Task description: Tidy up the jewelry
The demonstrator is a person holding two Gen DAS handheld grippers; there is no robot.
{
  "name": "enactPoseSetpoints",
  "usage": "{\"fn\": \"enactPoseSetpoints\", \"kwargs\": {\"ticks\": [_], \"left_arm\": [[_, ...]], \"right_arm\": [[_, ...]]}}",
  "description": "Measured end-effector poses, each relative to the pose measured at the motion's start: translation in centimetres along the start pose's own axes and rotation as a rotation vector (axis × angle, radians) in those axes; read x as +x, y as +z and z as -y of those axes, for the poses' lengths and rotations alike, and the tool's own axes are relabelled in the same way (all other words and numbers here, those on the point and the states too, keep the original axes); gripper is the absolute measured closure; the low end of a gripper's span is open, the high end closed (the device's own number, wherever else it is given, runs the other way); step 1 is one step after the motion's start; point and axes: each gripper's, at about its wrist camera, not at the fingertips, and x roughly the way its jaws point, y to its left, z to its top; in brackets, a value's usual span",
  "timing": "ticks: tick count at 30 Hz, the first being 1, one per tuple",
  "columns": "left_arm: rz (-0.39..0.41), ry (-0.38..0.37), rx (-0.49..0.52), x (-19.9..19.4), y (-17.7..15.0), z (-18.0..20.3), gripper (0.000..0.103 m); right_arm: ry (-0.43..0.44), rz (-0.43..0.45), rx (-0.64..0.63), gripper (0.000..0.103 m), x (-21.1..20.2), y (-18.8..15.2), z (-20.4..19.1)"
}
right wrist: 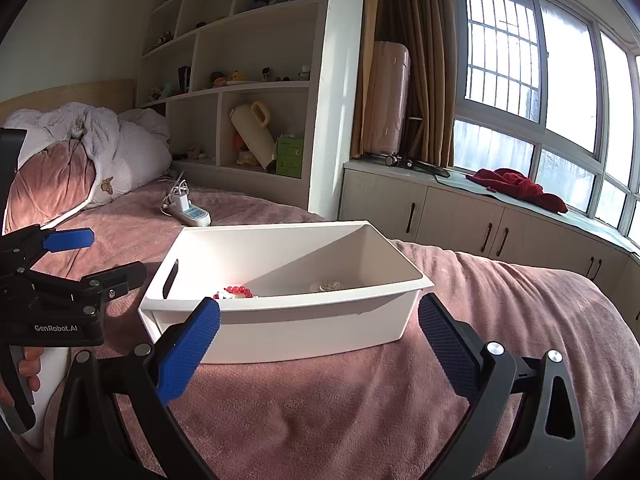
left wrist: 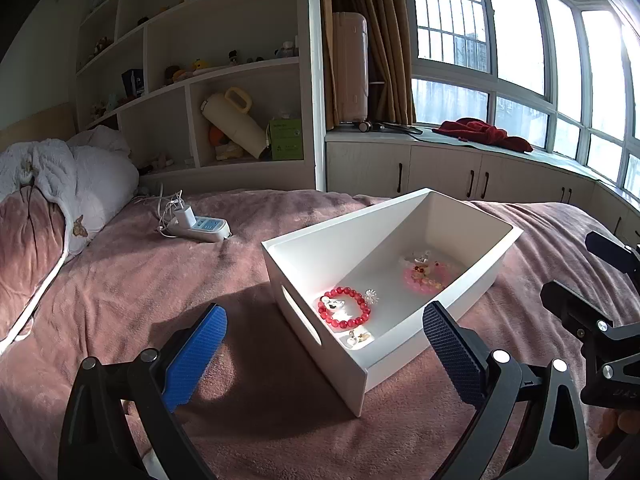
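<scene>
While both tools hang over the pink blanket point(left wrist: 120, 280) with their fingers spread wide and holding nothing, the white box point(left wrist: 304, 264) sits just ahead of them. Straight in front of the left gripper point(left wrist: 324, 344) a red bead bracelet point(left wrist: 345, 307) lies on the box floor, glossy and round, with a small clear sparkly piece point(left wrist: 371, 296) beside it. Farther along lies a pale pink bracelet point(left wrist: 424, 278). From the right gripper point(right wrist: 318, 330), only the red beads peek over the near wall.

A home bedroom: pink-blanketed bed point(left wrist: 120, 280), rumpled duvet point(left wrist: 80, 176), toy-filled wall shelves point(left wrist: 224, 68), curtained bay window point(left wrist: 500, 48).
</scene>
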Motion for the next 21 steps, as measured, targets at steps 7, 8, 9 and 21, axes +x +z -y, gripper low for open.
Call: {"fn": "enactPoseSetpoints", "kwargs": {"ticks": [7, 8, 9, 21], "left_arm": [[-0.005, -0.012, -0.032, 0.05, -0.02, -0.42, 0.004], [0.004, -0.004, -0.03, -0.01, -0.02, -0.44, 0.004], [0.012, 0.001, -0.027, -0.1, -0.04, -0.41, 0.004], [0.045, -0.031, -0.011, -0.73, -0.16, -0.46, 0.004]], "right_arm": [[0.001, -0.004, -0.002, 0.005, 0.1, 0.0, 0.03], [0.001, -0.006, -0.001, 0.005, 0.22, -0.1, 0.03], [0.002, -0.009, -0.001, 0.005, 0.29, -0.19, 0.04], [0.003, -0.017, -0.001, 0.005, 0.51, -0.5, -0.17]]}}
